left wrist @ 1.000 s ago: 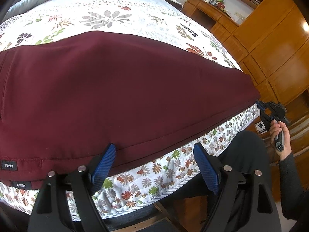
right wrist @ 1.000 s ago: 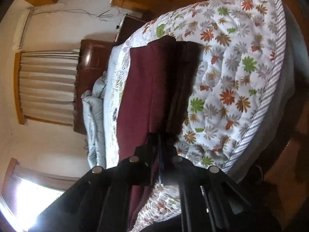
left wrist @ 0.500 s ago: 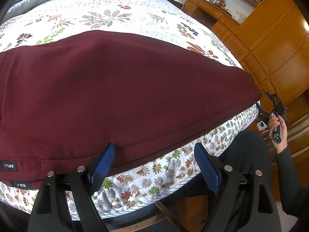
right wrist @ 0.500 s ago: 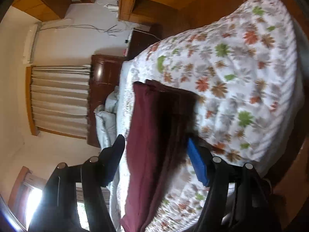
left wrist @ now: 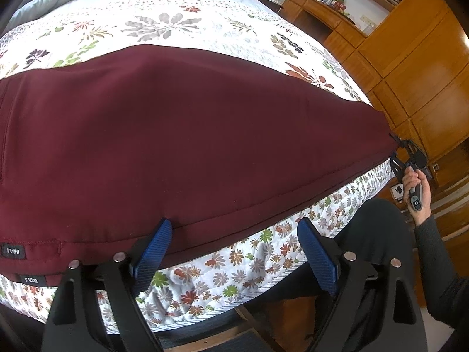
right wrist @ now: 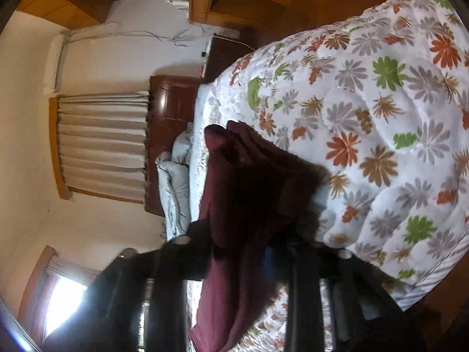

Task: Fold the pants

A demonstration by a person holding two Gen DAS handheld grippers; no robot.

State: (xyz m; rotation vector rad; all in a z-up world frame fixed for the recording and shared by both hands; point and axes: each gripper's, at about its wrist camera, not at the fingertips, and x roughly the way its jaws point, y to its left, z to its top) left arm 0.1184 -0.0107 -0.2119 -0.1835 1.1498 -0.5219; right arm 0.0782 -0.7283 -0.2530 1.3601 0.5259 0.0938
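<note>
On the floral quilted bedspread [left wrist: 205, 23], the maroon fabric pants [left wrist: 190, 135] lie flat. My right gripper [right wrist: 249, 261], re-seated since a second ago, is closing on their end; my left gripper [left wrist: 234, 252] stays spread, holding nothing.

In my right wrist view, motion blur smears my right gripper [right wrist: 249, 261] at lower centre, so I can't tell whether its closing jaws press the pants [right wrist: 234, 205]. In my left wrist view, the pants' waistband end runs off the left edge.
</note>
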